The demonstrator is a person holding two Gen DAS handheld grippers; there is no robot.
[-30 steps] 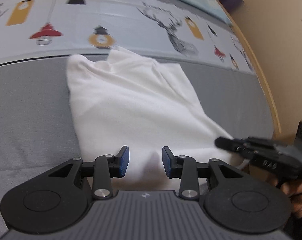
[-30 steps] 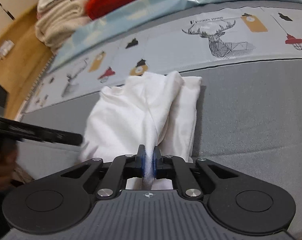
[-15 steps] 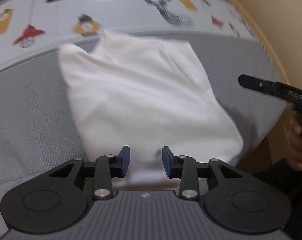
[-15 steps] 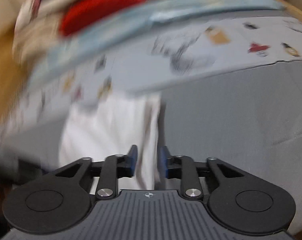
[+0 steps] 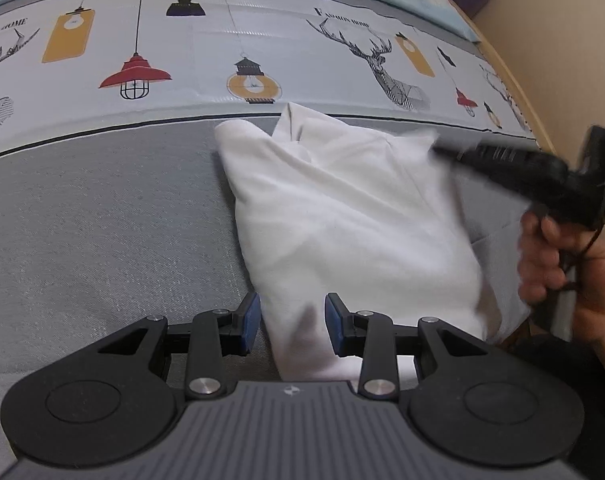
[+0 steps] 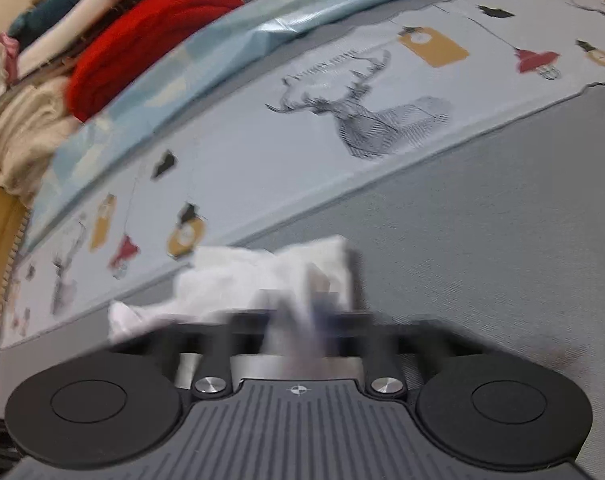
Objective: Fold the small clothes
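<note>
A white garment (image 5: 342, 216) lies folded lengthwise on the grey bedspread (image 5: 102, 220). My left gripper (image 5: 289, 324) is open, its blue pads either side of the garment's near end, not closed on it. My right gripper shows in the left wrist view (image 5: 442, 150) as a blurred black tool over the garment's far right corner, held by a hand. In the right wrist view the right gripper (image 6: 302, 316) is motion-blurred over the white garment (image 6: 262, 276); whether its jaws are open or shut does not show.
A patterned sheet with lamps and deer (image 5: 262, 40) runs across the bed behind the garment. A pile of clothes with a red item (image 6: 142, 36) sits at the far left in the right wrist view. The bed's wooden edge (image 5: 514, 80) is at right.
The right gripper let go of the garment's near edge and swung up to its far right corner. The left gripper stayed open and shifted slightly toward the garment's left edge.
</note>
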